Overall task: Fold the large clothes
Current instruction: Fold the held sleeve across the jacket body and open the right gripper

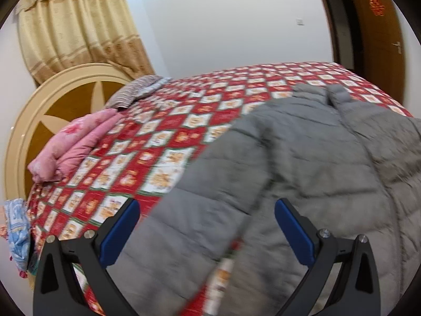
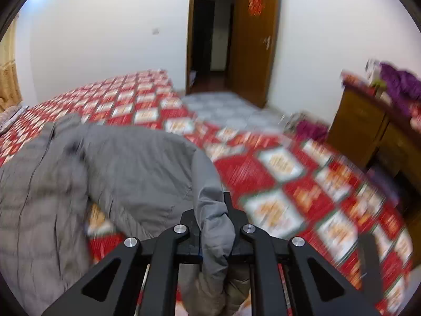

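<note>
A grey quilted puffer jacket (image 1: pixel 302 163) lies spread on the bed with the red patterned cover (image 1: pixel 147 137). My left gripper (image 1: pixel 206 226) is open and empty, its blue pads (image 1: pixel 122 234) wide apart just above the jacket's near part. In the right wrist view the jacket (image 2: pixel 110 163) lies at the left. My right gripper (image 2: pixel 214 218) is shut on a bunched edge of the jacket, likely a sleeve (image 2: pixel 210 205), and holds it up off the bed cover (image 2: pixel 289 184). Both views are blurred by motion.
A folded pink quilt (image 1: pixel 71 144) and a striped pillow (image 1: pixel 134 89) lie near the round headboard (image 1: pixel 52 105). A wooden cabinet (image 2: pixel 368 121) with purple cloth stands right of the bed. An open doorway (image 2: pixel 210 34) is beyond the bed.
</note>
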Action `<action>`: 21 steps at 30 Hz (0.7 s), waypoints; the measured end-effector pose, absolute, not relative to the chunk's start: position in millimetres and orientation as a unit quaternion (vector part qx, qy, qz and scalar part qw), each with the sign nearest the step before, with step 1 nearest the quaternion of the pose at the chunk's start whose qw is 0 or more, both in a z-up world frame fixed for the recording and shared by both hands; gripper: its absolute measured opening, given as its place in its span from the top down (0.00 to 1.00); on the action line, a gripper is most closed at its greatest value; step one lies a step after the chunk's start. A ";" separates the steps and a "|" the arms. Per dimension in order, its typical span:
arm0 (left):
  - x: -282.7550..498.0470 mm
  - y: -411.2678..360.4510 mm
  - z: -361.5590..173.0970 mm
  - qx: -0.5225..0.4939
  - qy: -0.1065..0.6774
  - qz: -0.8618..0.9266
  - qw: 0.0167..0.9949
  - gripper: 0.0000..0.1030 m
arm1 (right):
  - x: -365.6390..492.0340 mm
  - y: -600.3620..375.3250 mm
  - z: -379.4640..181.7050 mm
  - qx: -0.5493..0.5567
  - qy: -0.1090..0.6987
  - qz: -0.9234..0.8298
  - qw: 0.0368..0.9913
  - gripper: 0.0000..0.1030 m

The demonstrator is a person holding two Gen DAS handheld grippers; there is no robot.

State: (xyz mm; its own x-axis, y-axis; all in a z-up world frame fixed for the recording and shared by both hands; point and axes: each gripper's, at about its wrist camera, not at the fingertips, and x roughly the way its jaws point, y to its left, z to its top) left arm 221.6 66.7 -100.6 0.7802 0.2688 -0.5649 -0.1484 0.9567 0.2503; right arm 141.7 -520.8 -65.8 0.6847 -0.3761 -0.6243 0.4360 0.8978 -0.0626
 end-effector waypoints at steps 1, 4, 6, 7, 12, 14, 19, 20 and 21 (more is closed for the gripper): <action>225.5 74.0 -99.7 0.099 0.310 0.121 0.938 0.00 | 146.1 -522.6 -52.2 0.037 0.318 -0.226 0.920 0.90; 236.2 96.6 -100.5 0.097 0.311 0.145 0.934 0.00 | 158.5 -508.8 -5.9 0.008 0.280 -0.224 0.934 0.91; 242.8 111.1 -101.7 0.095 0.314 0.160 0.931 0.00 | 167.5 -488.7 18.4 -0.012 0.258 -0.212 0.943 0.91; 247.8 119.2 -102.9 0.093 0.316 0.168 0.929 0.00 | 174.5 -470.2 33.1 -0.027 0.247 -0.197 0.949 0.91; 252.3 136.9 -106.3 0.091 0.319 0.177 0.927 0.00 | 202.1 -369.3 64.7 -0.087 0.227 -0.117 0.963 0.91; 253.9 140.8 -108.6 0.095 0.320 0.175 0.926 0.00 | 212.4 -324.9 63.2 -0.111 0.226 -0.085 0.964 0.91; 254.6 152.6 -112.8 0.096 0.327 0.175 0.924 0.00 | 245.0 -222.9 38.8 -0.157 0.239 -0.012 0.958 0.91; 254.8 156.9 -113.4 0.091 0.329 0.173 0.924 0.00 | 254.4 -197.6 28.9 -0.167 0.245 0.005 0.955 0.91; 254.5 159.1 -113.6 0.089 0.331 0.173 0.923 0.00 | 260.7 -181.5 19.9 -0.173 0.249 0.016 0.953 0.91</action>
State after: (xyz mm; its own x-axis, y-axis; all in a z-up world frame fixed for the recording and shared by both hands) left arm 254.5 159.1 -113.6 0.7215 0.3779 -0.5802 -0.2598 0.9245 0.2790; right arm 260.7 -181.5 19.9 0.8760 -0.0561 -0.4791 -0.1160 0.9396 -0.3221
